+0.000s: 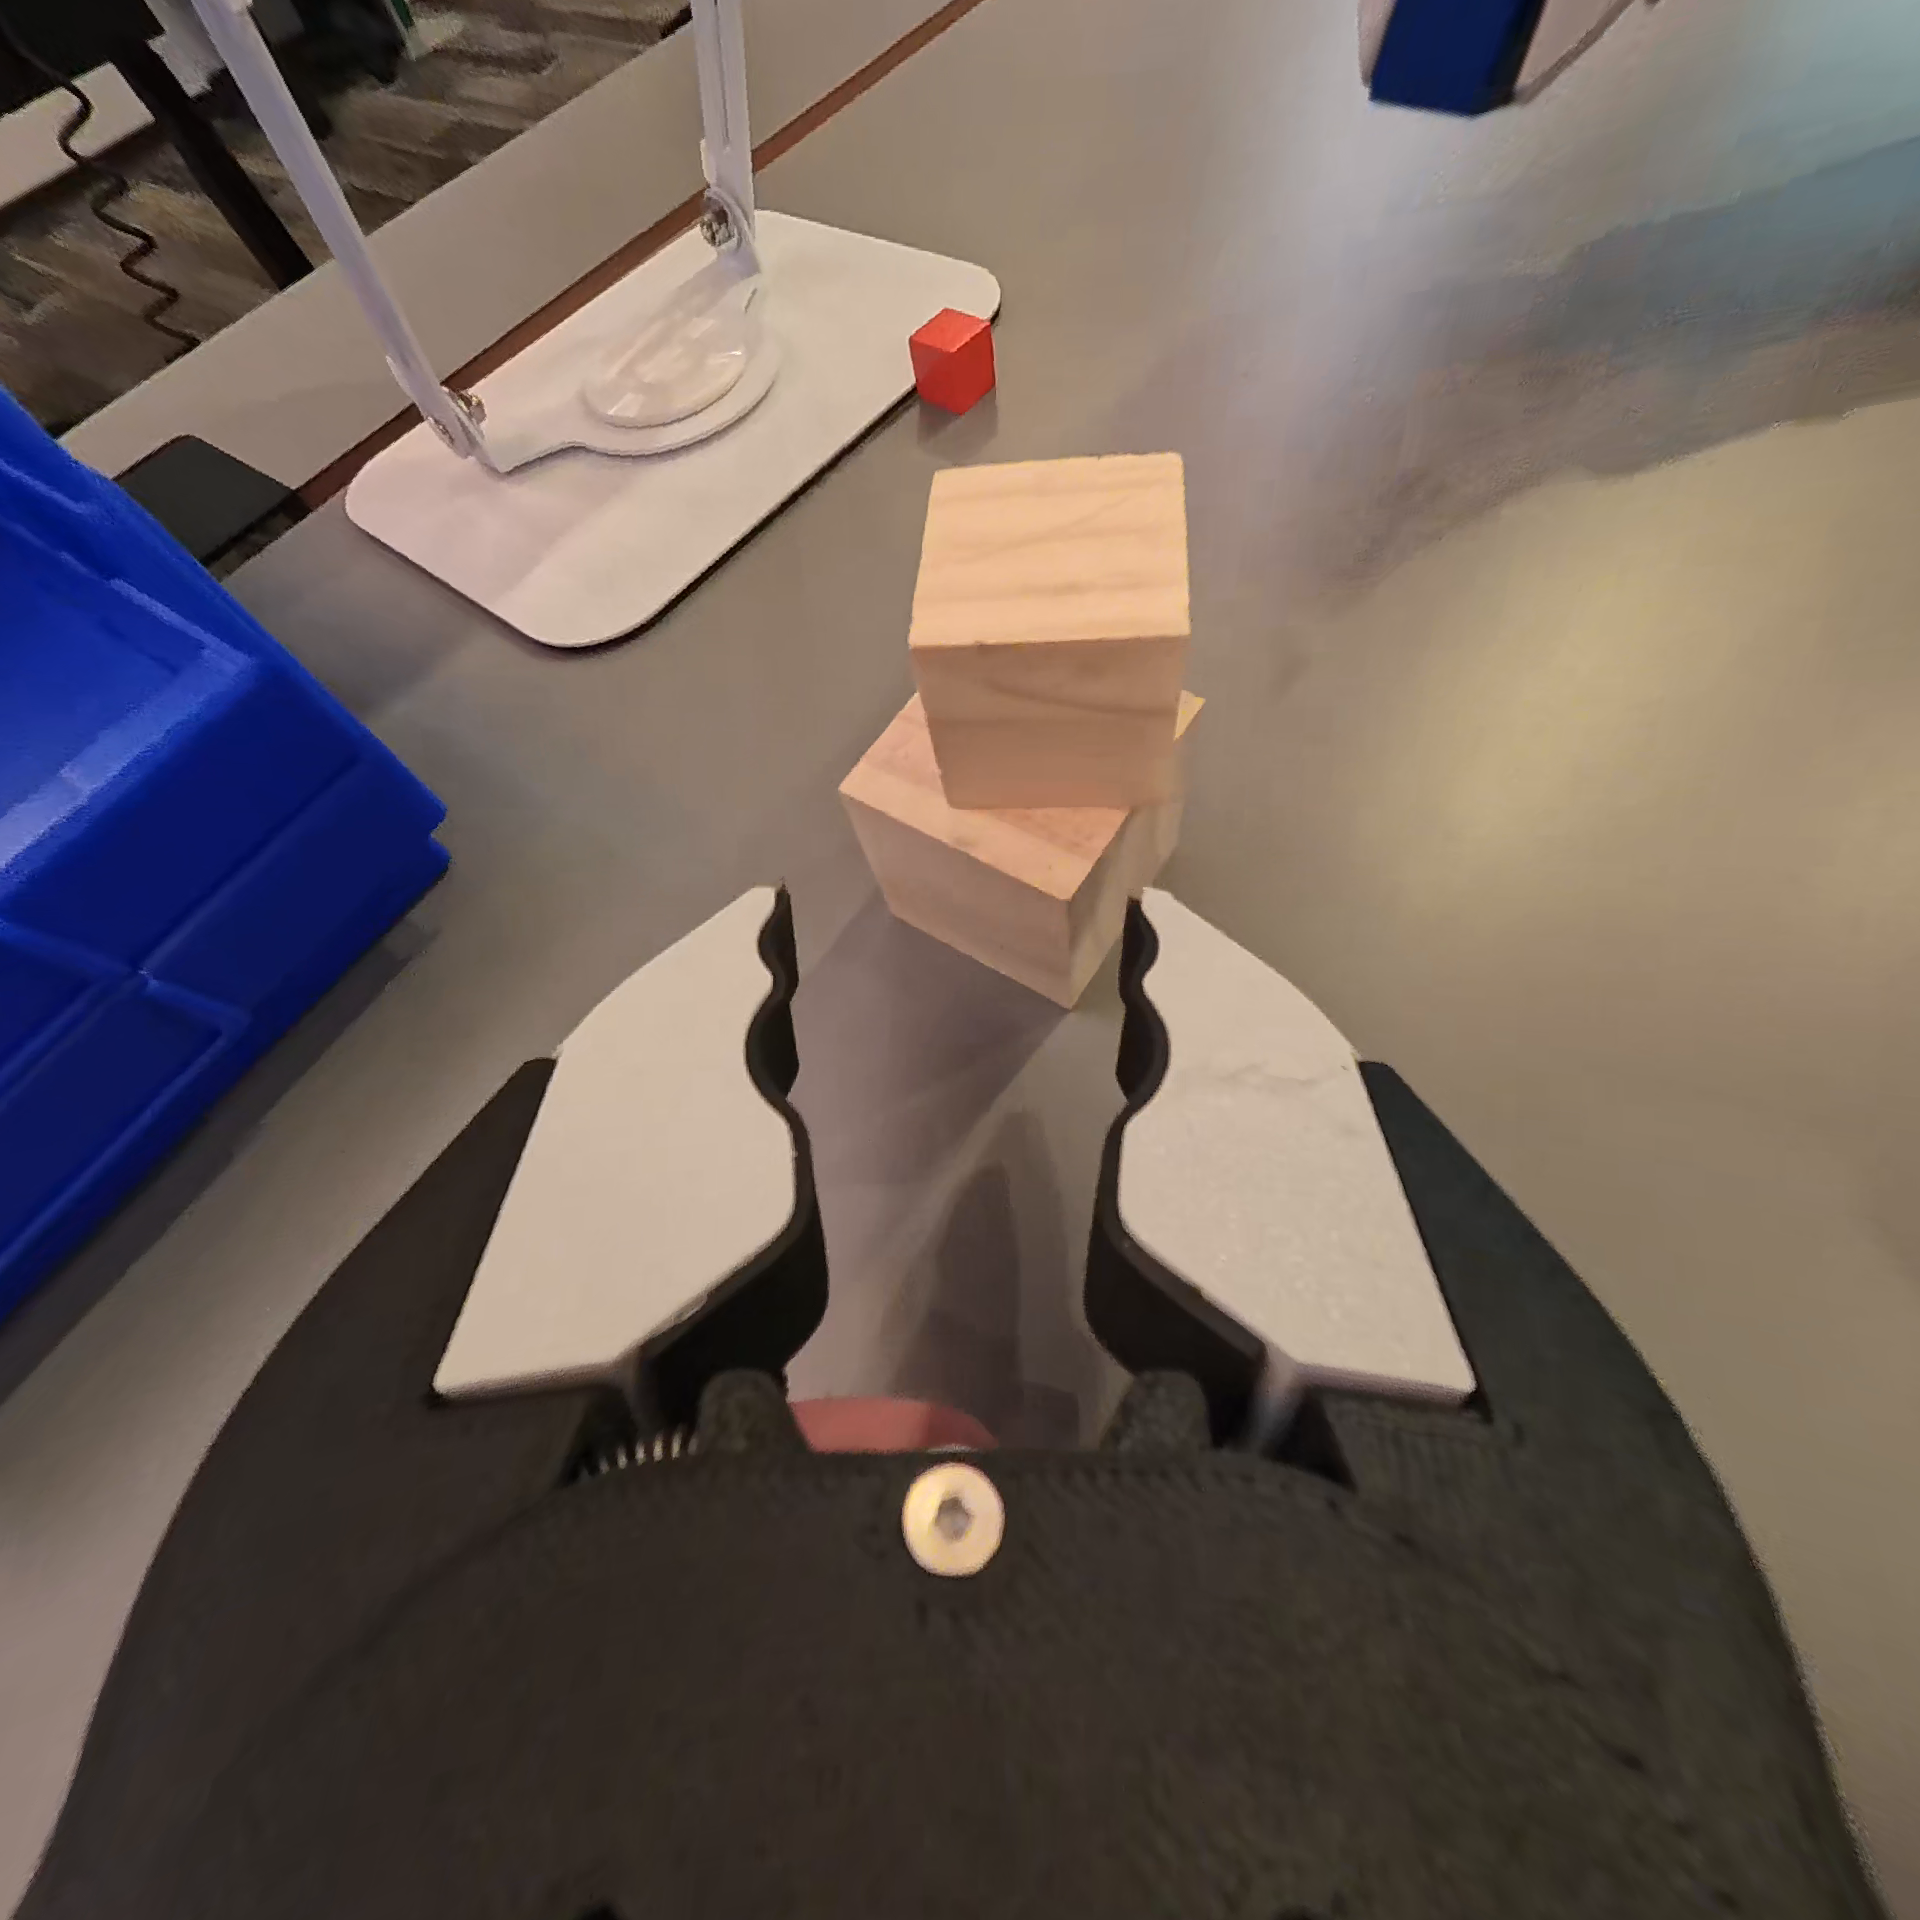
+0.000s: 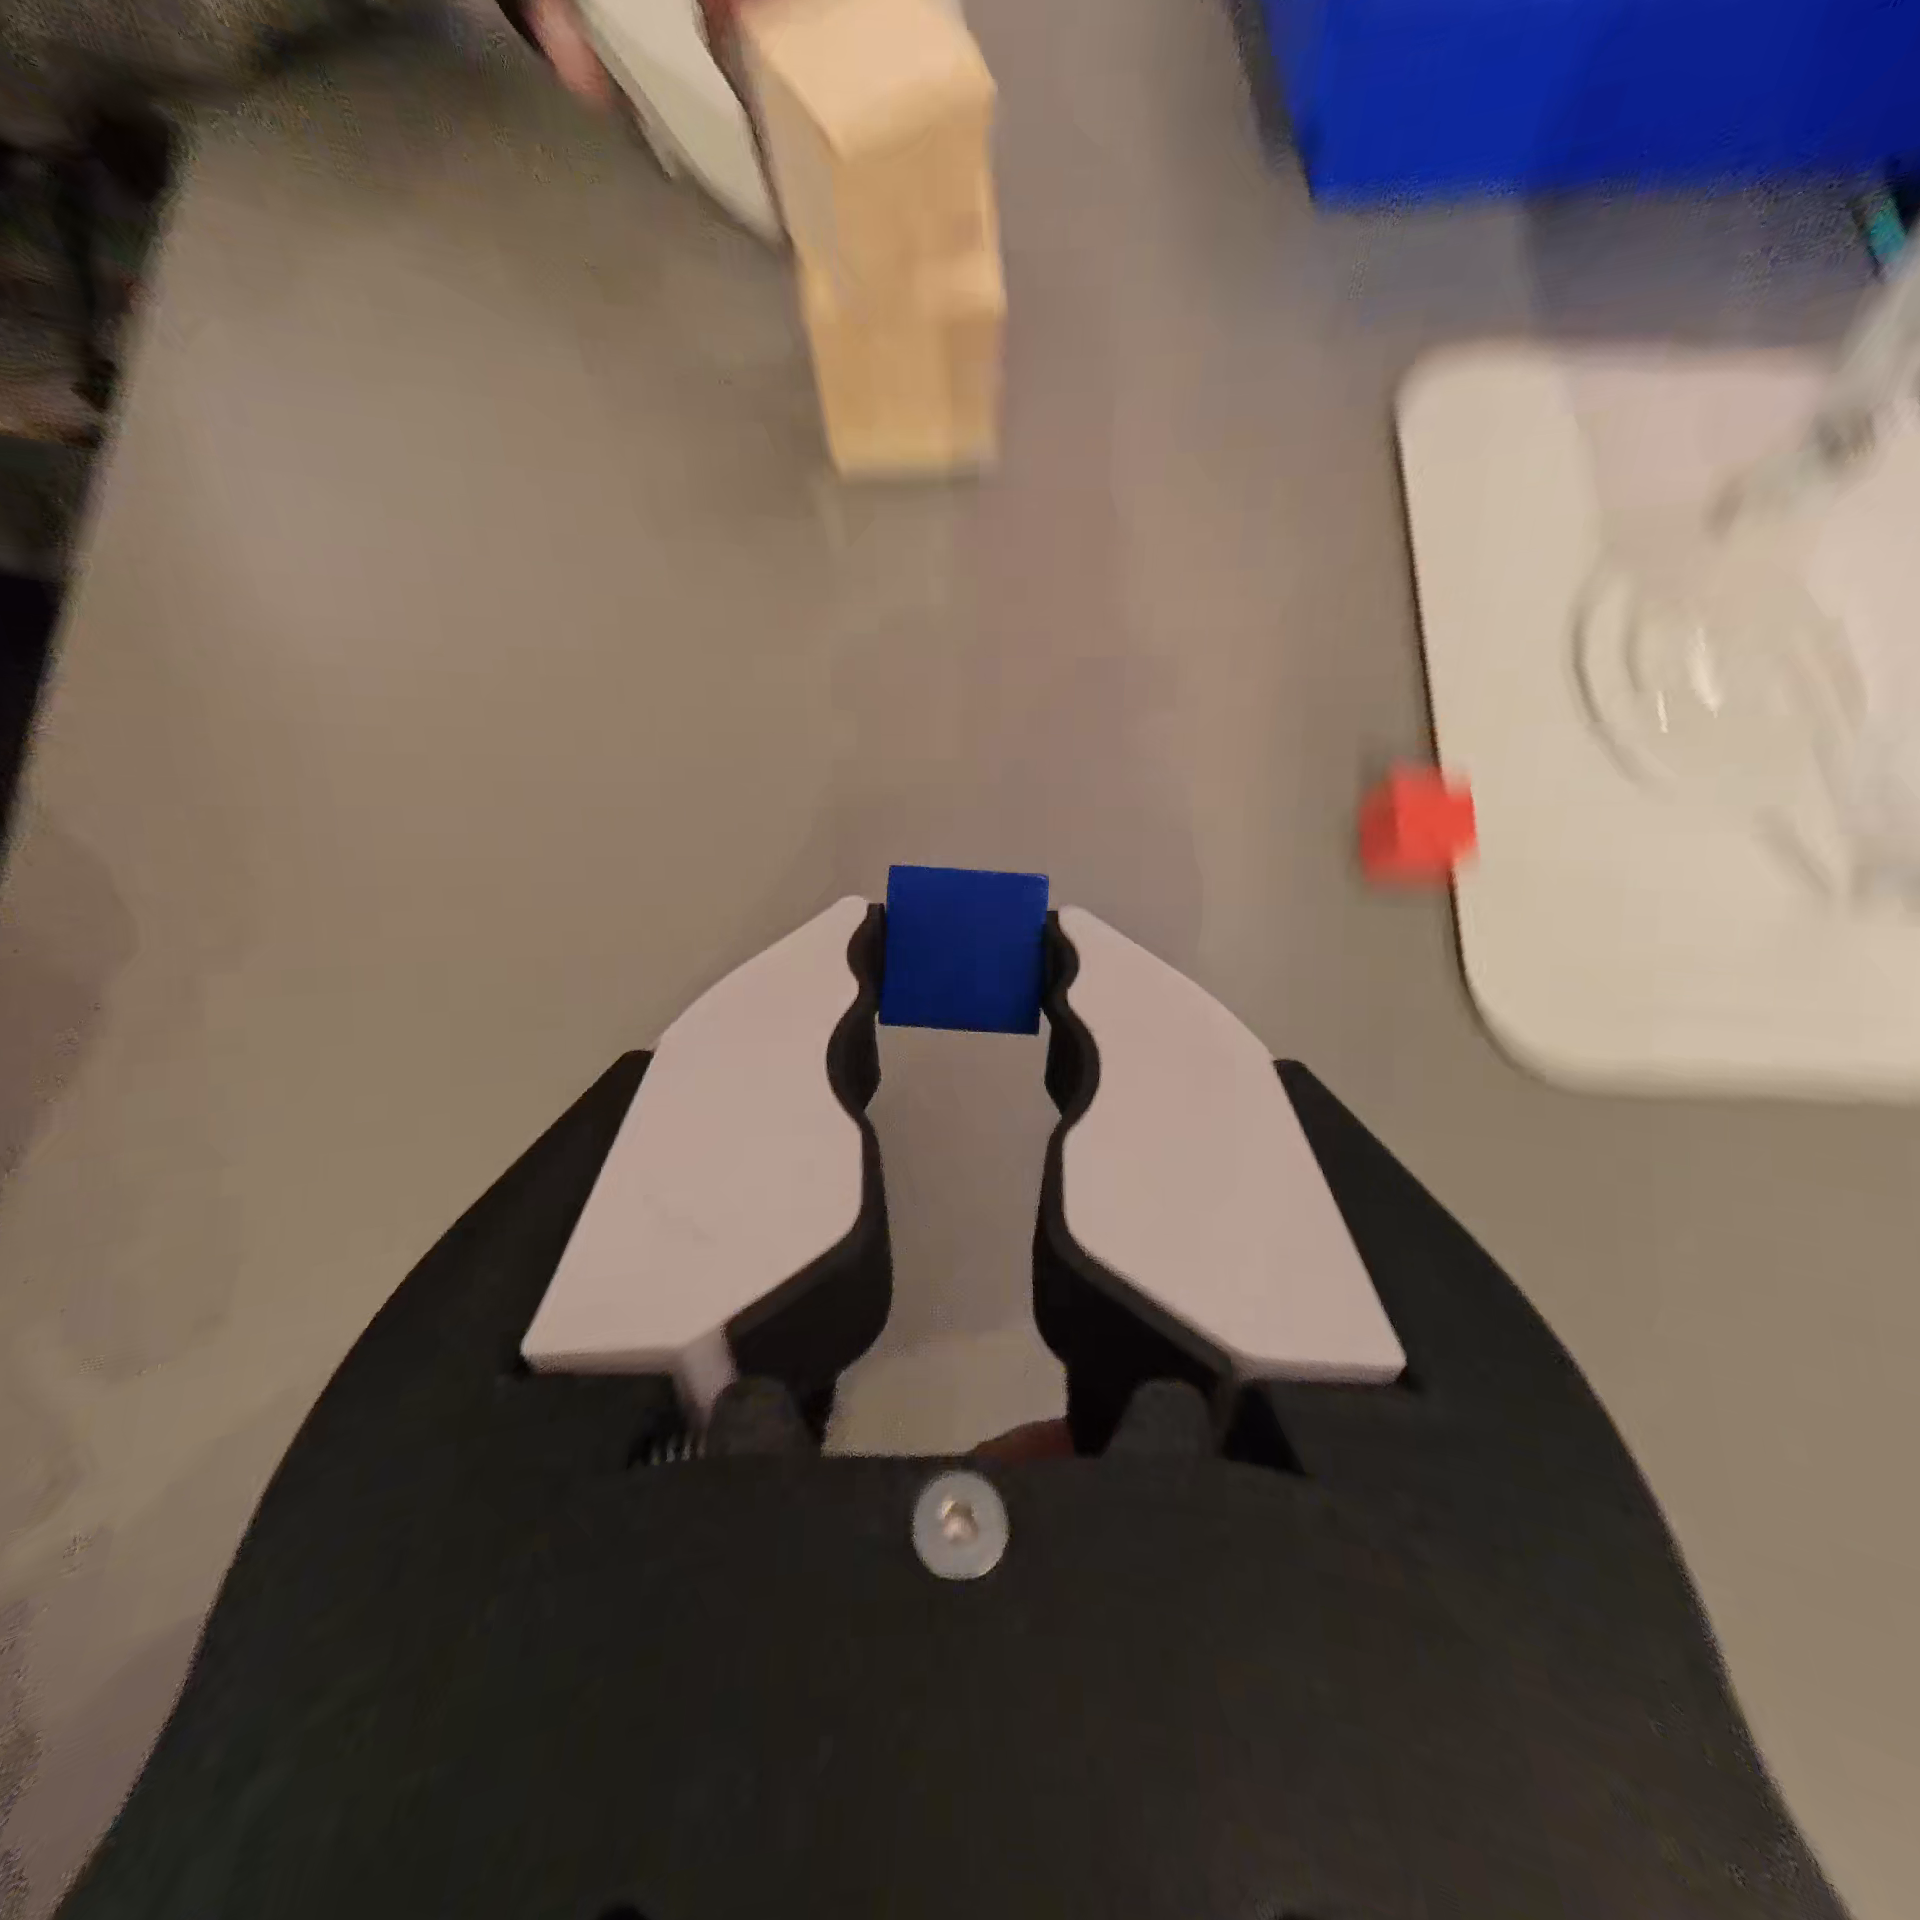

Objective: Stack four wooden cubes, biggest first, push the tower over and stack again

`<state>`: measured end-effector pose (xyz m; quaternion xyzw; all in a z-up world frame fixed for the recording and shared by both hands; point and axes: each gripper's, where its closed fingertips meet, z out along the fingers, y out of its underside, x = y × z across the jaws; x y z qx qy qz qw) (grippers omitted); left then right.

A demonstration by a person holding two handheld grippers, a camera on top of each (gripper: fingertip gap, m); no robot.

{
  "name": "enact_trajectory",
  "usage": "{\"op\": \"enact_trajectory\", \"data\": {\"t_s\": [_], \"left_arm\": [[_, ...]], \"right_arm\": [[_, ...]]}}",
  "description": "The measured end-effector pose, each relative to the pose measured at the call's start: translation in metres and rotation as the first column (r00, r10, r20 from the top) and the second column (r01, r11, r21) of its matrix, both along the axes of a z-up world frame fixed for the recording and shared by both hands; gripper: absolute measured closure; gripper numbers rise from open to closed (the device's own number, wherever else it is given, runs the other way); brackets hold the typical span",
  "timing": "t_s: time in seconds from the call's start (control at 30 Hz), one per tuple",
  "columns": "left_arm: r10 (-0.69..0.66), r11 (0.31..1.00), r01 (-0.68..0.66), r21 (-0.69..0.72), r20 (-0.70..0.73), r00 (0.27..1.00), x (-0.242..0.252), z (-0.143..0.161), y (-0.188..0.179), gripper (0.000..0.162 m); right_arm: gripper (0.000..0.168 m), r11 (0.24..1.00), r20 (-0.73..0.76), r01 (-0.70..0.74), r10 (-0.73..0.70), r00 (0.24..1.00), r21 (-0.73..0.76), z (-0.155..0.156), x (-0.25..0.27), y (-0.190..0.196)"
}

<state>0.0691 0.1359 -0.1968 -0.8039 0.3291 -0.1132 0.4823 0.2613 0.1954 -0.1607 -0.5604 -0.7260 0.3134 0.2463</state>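
1. On the grey worktop [image 1: 1455, 831], two pale wooden cubes are seen stacked: the upper cube [image 1: 1049, 634] rests on the lower cube [image 1: 987, 894], turned at an angle to it, so that the corners do not line up.
2. Just short of the stack, the left hand-held gripper [image 1: 961, 920] is held with its jaws wide apart and nothing between them; its right fingertip lies close beside the lower cube, though contact cannot be judged.
3. A small blue cube [image 2: 963, 951] is clamped between the fingertips of the right hand-held gripper [image 2: 963, 966], above the worktop and well apart from the stack.
4. A small red cube [image 1: 951, 361] is seen on the worktop, just beside the edge of a white lamp base [image 1: 665, 457].
5. A blue bin [image 1: 156, 831] stands at the left of the left wrist view.
6. The right wrist view is blurred, so finer detail of the stack cannot be told there.
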Motion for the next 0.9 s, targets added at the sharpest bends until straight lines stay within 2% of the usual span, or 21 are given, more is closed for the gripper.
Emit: {"op": "enact_trajectory", "data": {"t_s": [0.1, 0.17, 0.3, 0.43, 0.5, 0.6, 0.67, 0.8, 0.9], "left_arm": [[0.003, 1.0, -0.003, 0.014, -0.009, 1.0, 0.0, -0.003, 0.001, 0.104], [0.007, 1.0, -0.006, 0.014, -0.013, 1.0, -0.001, -0.003, 0.001, 0.104], [0.003, 1.0, -0.003, 0.02, -0.009, 1.0, 0.0, -0.002, 0.001, 0.106], [-0.008, 1.0, 0.008, 0.015, -0.009, 1.0, 0.001, -0.003, 0.0, 0.106], [-0.015, 1.0, 0.015, 0.01, -0.009, 1.0, 0.002, -0.003, 0.0, 0.106], [-0.019, 1.0, 0.019, 0.009, 0.002, 1.0, 0.002, -0.002, -0.001, 0.106], [-0.017, 1.0, 0.017, 0.009, 0.01, 1.0, 0.001, -0.002, -0.001, 0.106], [-0.018, 1.0, 0.018, 0.0, 0.002, 1.0, 0.002, -0.003, 0.0, 0.106], [-0.019, 1.0, 0.019, -0.008, -0.012, 1.0, 0.002, -0.006, 0.0, 0.106]], "right_arm": [[0.14, 0.99, -0.025, -0.132, 0.133, 0.991, 0.053, 0.026, -0.068, -0.029], [0.14, 0.978, 0.0, -0.193, 0.193, 0.981, 0.076, 0.032, -0.107, -0.041], [0.14, 0.963, 0.082, -0.259, 0.253, 0.964, 0.079, 0.021, -0.154, -0.053], [0.138, 0.964, 0.115, -0.262, 0.255, 0.96, 0.051, 0.012, -0.171, -0.057], [0.11, 0.968, 0.118, -0.233, 0.222, 0.968, 0.092, 0.014, -0.167, -0.05], [0.116, 0.98, 0.043, -0.153, 0.149, 0.988, 0.124, 0.034, -0.143, -0.027], [0.118, 0.985, 0.021, -0.049, 0.046, 0.999, 0.167, 0.037, -0.114, 0.006], [0.124, 0.948, 0.047, 0.184, -0.203, 0.978, 0.258, 0.006, -0.048, 0.086], [0.118, 0.941, 0.033, 0.252, -0.266, 0.963, 0.224, -0.024, -0.035, 0.109]]}}
